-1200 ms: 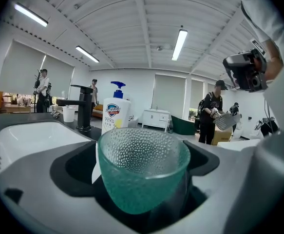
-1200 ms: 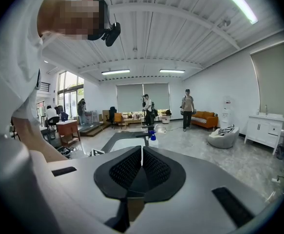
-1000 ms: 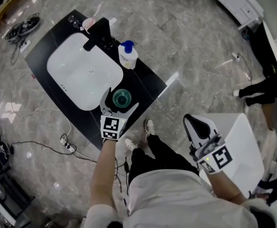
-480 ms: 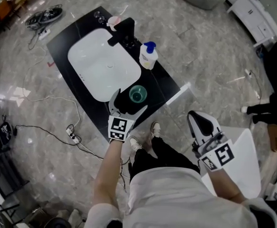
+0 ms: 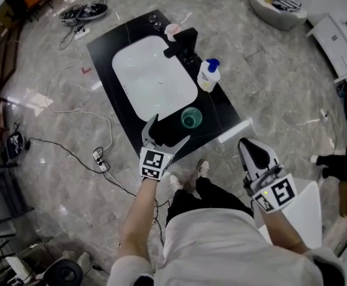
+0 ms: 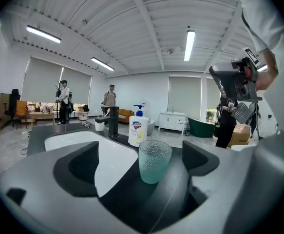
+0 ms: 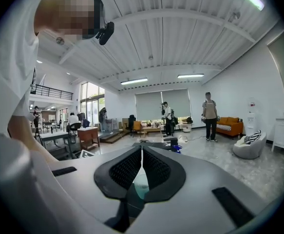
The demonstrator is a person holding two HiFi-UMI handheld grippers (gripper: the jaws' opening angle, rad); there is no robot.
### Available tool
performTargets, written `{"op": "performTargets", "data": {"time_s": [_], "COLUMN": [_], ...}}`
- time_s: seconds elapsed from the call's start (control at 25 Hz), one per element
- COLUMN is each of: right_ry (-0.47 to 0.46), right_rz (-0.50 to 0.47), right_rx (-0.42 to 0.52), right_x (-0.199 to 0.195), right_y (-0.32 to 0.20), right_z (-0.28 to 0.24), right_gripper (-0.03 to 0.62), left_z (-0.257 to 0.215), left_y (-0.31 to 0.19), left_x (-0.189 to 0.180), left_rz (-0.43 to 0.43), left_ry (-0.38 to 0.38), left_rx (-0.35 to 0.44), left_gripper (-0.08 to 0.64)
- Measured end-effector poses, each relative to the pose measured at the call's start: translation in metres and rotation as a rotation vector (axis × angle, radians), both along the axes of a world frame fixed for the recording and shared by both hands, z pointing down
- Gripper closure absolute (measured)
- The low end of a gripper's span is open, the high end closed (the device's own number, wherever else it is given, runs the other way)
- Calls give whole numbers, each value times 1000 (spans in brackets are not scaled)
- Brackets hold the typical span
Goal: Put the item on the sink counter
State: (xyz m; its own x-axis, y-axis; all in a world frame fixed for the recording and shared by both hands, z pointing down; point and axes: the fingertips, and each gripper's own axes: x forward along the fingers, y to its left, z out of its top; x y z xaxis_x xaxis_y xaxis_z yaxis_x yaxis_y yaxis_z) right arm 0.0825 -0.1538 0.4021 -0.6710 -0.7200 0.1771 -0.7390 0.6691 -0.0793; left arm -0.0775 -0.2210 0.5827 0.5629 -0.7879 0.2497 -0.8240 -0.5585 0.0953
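Note:
A translucent green cup (image 5: 190, 118) stands upright on the black sink counter (image 5: 224, 109), to the right of the white basin (image 5: 152, 79). My left gripper (image 5: 168, 132) is open just short of the cup, with nothing between its fingers. In the left gripper view the cup (image 6: 154, 161) stands ahead on the counter (image 6: 132, 189), beyond the open left gripper (image 6: 141, 148). My right gripper (image 5: 252, 151) is shut and empty, held over the floor to the right of the counter. In its own view the right gripper (image 7: 142, 155) has its pads pressed together.
A soap pump bottle (image 5: 208, 75), a black faucet (image 5: 182, 43) and a pink cup (image 5: 172, 30) stand along the counter's far side. A white table (image 5: 309, 210) is at the lower right. Cables and a power strip (image 5: 98, 157) lie on the floor at the left. People stand far off.
My left gripper, open around the cup a second ago, has drawn back from it. The cup stays on the counter. The head view has shifted.

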Motion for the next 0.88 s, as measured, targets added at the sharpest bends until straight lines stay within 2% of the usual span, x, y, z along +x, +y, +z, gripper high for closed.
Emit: {"op": "performTargets", "data": {"time_s": [0.88], "right_ry": [-40], "right_rz": [-135], "right_rx": [18], "right_x": [-18], "right_y": [-4], "right_z": [-8], "right_gripper": [555], "left_z": [-52], "left_y": [43], "left_x": [-49], "left_rz": [-212], "left_ry": [3], "left_rx": [60], "left_gripper": [184]}}
